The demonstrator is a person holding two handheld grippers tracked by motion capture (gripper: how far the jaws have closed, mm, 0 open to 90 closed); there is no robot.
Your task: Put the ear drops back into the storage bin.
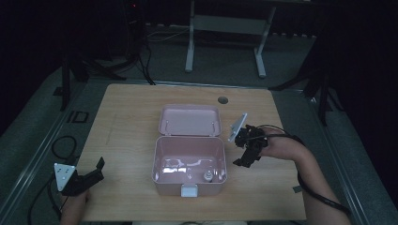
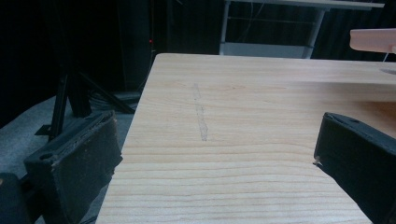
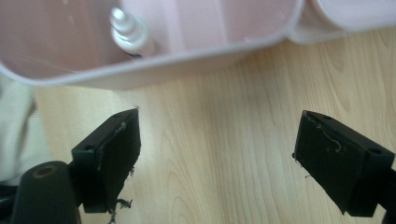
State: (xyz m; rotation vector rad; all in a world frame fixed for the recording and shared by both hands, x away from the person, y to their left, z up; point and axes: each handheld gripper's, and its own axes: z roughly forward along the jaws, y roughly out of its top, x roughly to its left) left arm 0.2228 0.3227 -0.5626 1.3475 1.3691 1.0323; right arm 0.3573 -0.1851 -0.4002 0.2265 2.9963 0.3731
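Two tools: I hold both with jaws spread and nothing between them; left tool (image 1: pixel 92 174) sits at the near left corner of the surface (image 1: pixel 126 122), right tool (image 1: pixel 248 149) hovers just beside the box's right wall.
Box: pink case (image 1: pixel 189 161) mid-surface, lid (image 1: pixel 190 120) hinged back and open, white latch (image 1: pixel 189 190) at the near wall.
Contents: one small bottle (image 3: pixel 130 33) standing near the front right corner inside.
Handling: I judge the bottle light, rigid and smooth, likely slippery; its material is unclear in this dim view.
Hold: I'd pinch its body below the ribbed cap.
Box handling: thin, stiff plastic, probably slides if nudged.
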